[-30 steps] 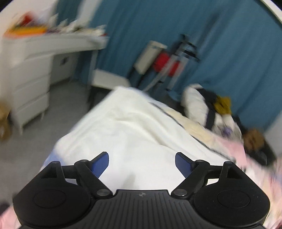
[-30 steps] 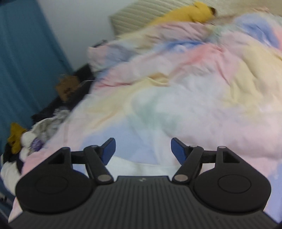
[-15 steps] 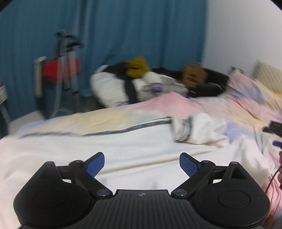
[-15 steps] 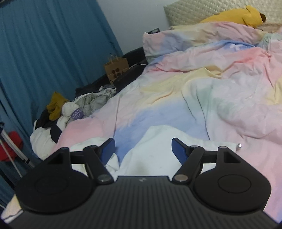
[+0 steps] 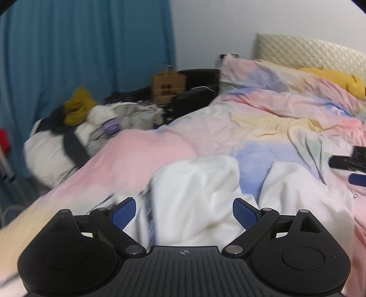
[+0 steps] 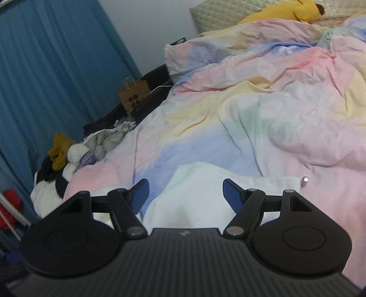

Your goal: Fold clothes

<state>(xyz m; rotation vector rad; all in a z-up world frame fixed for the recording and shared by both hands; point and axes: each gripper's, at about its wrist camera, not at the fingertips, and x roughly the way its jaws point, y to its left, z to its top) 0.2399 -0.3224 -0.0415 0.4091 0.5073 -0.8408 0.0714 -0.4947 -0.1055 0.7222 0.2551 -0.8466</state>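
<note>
A white garment (image 5: 201, 194) with a dark striped trim lies crumpled on the pastel bedspread (image 5: 263, 123). My left gripper (image 5: 184, 211) is open and empty just above its near folds. The garment also shows in the right wrist view (image 6: 196, 192), under my right gripper (image 6: 185, 190), which is open and empty. The right gripper's tip (image 5: 352, 169) shows at the right edge of the left wrist view. A small metal piece (image 6: 305, 179) sits at the garment's right corner.
A heap of clothes (image 5: 75, 128) with a mustard item lies left of the bed. A brown paper bag (image 5: 168, 84) and a black bag (image 5: 189, 100) stand behind it, before a blue curtain (image 5: 80, 50). A yellow plush toy (image 6: 283, 12) rests by the headboard.
The left gripper has swung right, from the drawers and bed's foot toward the headboard. The right gripper drew back over the white garment. Both stayed open.
</note>
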